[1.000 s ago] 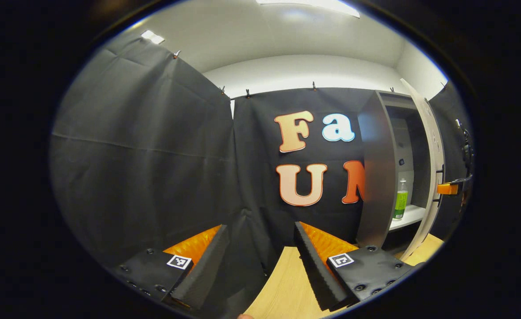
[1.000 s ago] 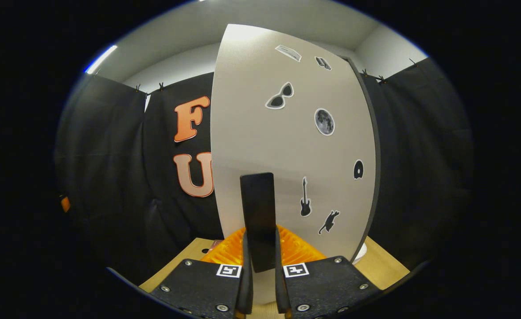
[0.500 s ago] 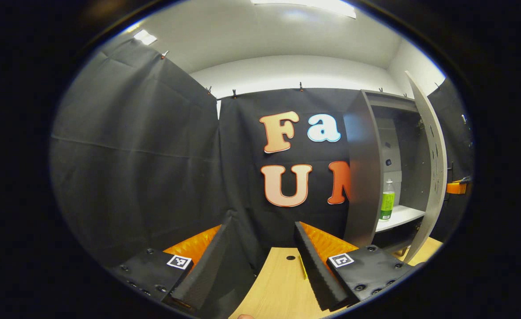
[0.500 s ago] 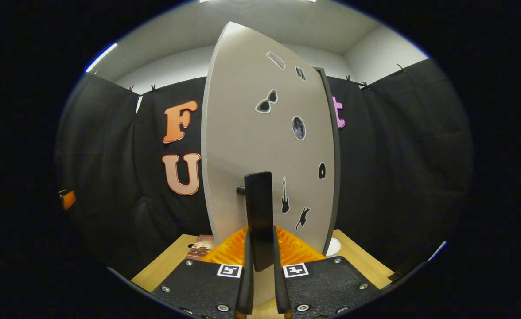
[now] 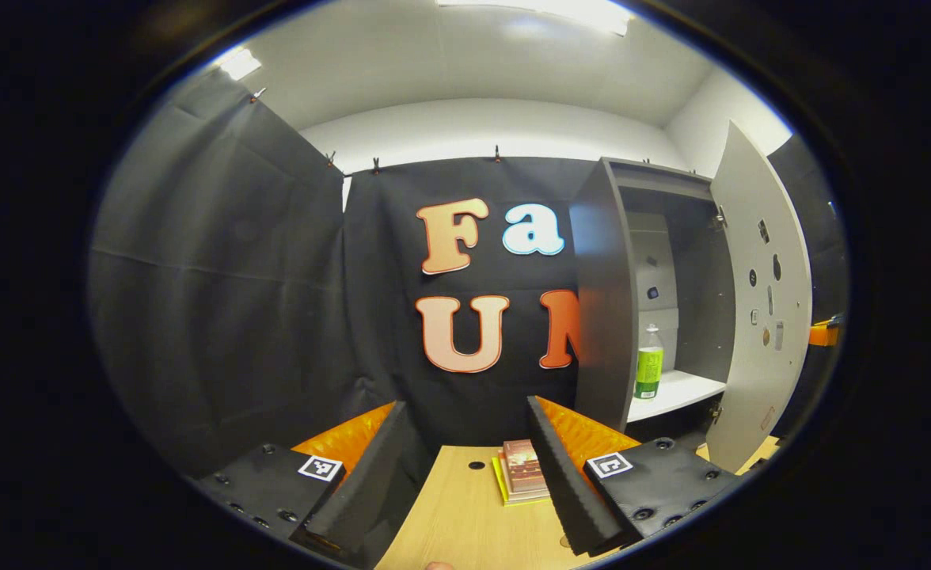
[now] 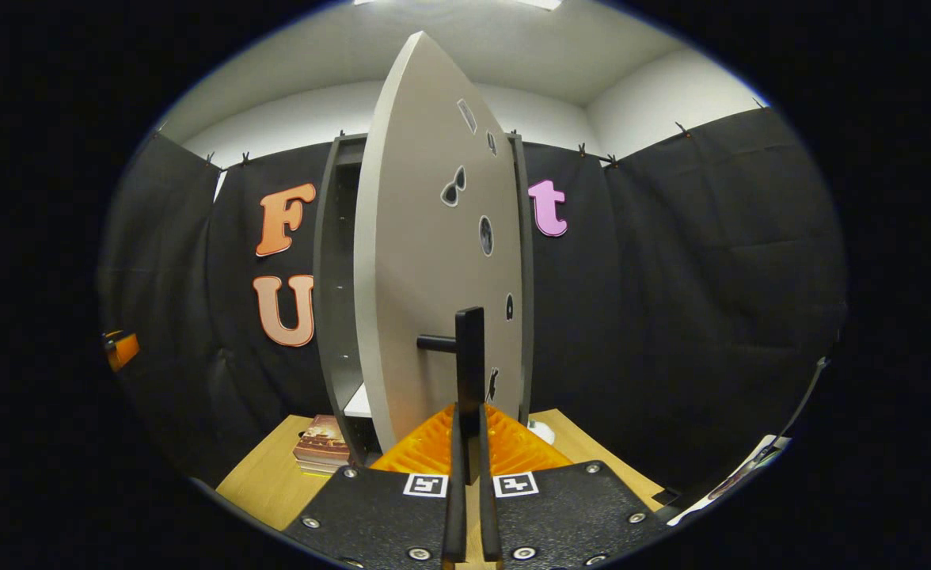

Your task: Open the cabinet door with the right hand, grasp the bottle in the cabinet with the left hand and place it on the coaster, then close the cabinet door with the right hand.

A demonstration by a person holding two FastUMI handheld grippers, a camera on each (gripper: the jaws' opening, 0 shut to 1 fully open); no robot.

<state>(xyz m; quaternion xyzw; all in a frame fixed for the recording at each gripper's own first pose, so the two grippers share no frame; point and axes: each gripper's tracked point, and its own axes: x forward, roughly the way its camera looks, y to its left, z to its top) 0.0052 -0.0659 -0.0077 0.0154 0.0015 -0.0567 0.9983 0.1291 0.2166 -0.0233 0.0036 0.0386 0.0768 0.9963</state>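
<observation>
Cabinet door stands swung well open, edge-on to the right gripper view, and the right gripper has its jaws clamped together on the dark door handle at 6 o'clock. In the left gripper view the left gripper hangs over the wooden desk, jaws wide apart and holding nothing. Bottle, with its green label, stands upright on the white shelf inside the cabinet, at about 3 o'clock of that view, well apart from the left gripper. Books lie stacked on the desk between its fingers, nearer the one at 5 o'clock.
</observation>
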